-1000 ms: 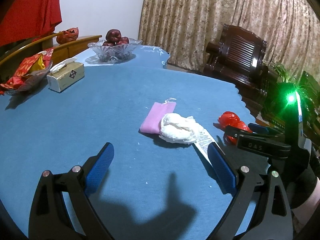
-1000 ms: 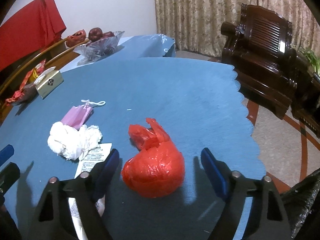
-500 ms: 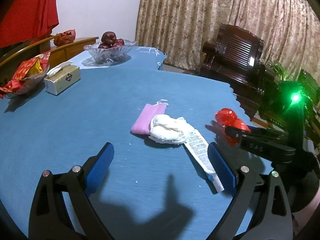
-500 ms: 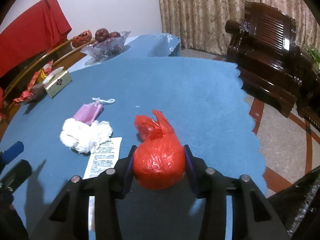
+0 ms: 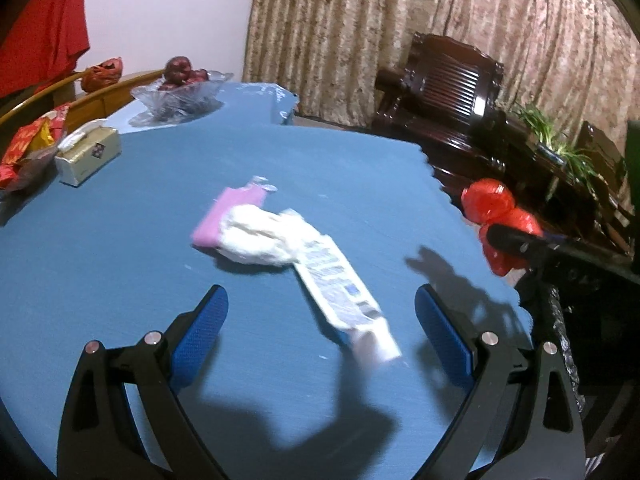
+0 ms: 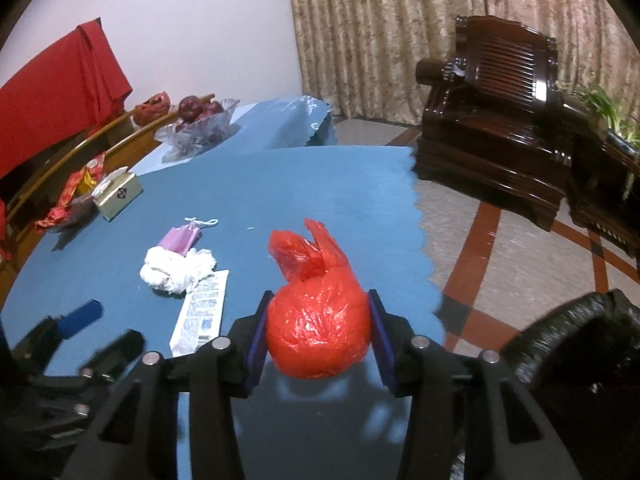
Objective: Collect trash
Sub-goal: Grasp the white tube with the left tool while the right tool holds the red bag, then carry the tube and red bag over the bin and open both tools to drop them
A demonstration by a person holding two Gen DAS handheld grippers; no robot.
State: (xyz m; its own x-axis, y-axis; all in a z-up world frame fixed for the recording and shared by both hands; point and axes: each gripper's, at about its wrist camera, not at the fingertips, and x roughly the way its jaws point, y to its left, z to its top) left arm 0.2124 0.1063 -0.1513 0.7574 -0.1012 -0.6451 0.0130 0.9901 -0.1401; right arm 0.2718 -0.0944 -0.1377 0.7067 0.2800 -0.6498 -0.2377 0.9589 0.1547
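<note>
My right gripper [image 6: 318, 334] is shut on a knotted red plastic bag [image 6: 316, 322] and holds it above the blue table's right edge; the bag also shows in the left wrist view [image 5: 498, 222]. My left gripper [image 5: 320, 330] is open and empty, low over the table. Just ahead of it lie a flattened white tube [image 5: 344, 292], a crumpled white tissue [image 5: 264, 236] and a pink mask [image 5: 228, 214]. These also show in the right wrist view: the tube [image 6: 202, 310], tissue [image 6: 174, 270] and mask [image 6: 182, 238].
A tissue box [image 5: 86, 154], a glass fruit bowl [image 5: 180, 94] and red snack packets [image 5: 28, 152] stand at the table's far left. A black bin bag [image 6: 576, 340] sits below the right edge. A dark wooden armchair [image 6: 496, 108] stands beyond.
My right gripper closed on the red bag and lifted it off the table toward the right edge. My left gripper has moved forward toward the tube and tissue.
</note>
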